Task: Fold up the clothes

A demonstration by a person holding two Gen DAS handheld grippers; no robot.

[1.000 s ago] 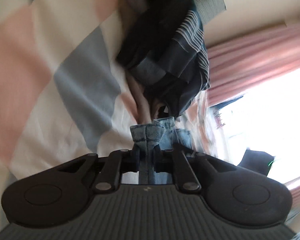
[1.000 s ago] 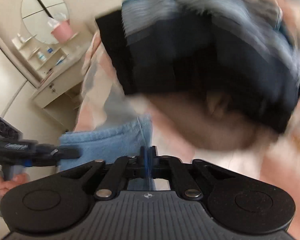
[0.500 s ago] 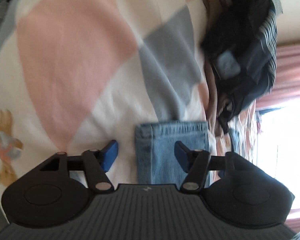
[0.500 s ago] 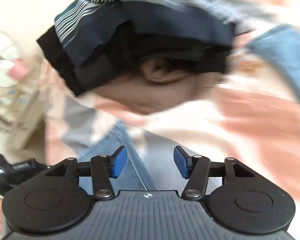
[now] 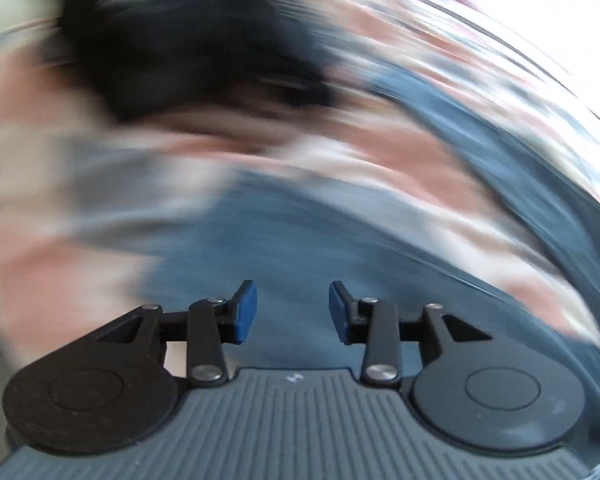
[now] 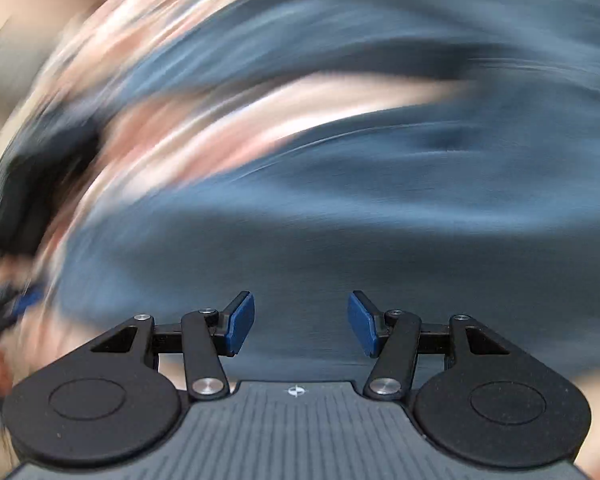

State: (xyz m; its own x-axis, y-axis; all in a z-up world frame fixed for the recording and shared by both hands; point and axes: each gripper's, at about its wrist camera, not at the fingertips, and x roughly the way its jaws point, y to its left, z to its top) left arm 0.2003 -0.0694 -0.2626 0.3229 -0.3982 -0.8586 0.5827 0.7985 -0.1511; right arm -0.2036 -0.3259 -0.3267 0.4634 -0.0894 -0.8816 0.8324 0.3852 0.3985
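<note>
Blurrily, jeans [image 5: 300,248] lie beneath the spread left hand-held gripper [image 5: 292,312].

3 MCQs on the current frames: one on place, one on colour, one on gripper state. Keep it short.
1. In the left wrist view, where is the dark pile of clothes?
A. upper left
B. lower right
C. between the fingers

2. What colour is the jeans fabric ahead of the right hand-held gripper?
A. red
B. blue
C. yellow

3. What state is the left hand-held gripper in?
A. shut on cloth
B. open, holding nothing
C. out of view

Answers: 1 A, a black blur fills that corner. 2 B, blue denim fills the view. 3 B, the pads stand apart with a gap between them.
</note>
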